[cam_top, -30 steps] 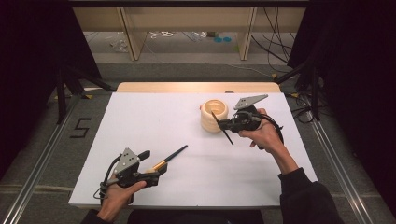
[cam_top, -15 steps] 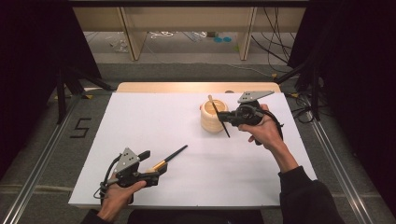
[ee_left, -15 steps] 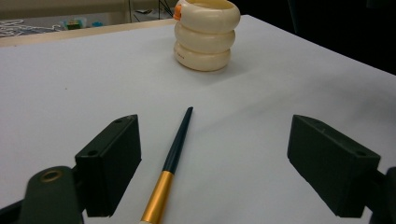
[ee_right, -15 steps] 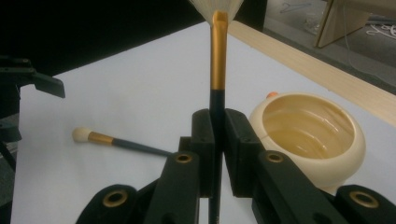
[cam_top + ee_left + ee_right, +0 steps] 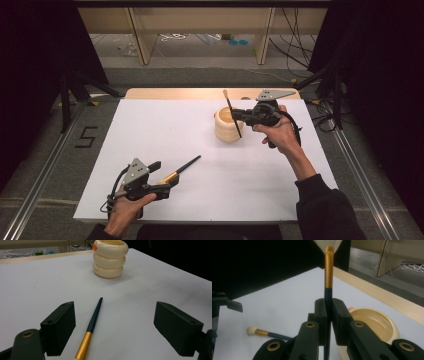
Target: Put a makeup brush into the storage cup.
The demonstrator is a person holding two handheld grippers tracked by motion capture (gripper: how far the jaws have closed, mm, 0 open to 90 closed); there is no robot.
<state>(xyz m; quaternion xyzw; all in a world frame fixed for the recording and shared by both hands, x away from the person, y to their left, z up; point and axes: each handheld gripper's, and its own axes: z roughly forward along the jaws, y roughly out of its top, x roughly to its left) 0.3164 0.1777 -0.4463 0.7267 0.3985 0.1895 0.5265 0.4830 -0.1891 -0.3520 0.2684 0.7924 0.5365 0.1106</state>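
Brush point(image 5: 231, 114) in right gripper point(image 5: 239, 115) stands bristles-up.

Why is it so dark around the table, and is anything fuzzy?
High view: light falls on the white table, black around it. Right gripper view: the brush tip is blurry. Left gripper view: the cup casts a soft shadow.

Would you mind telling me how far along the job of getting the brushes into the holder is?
Nothing is in the cream holder yet. In hand: the right hand-held gripper is shut on one brush, held upright beside the holder's mouth. Left to do: lower it in, then pick up the second brush, which lies on the table between the left hand-held gripper's open jaws.
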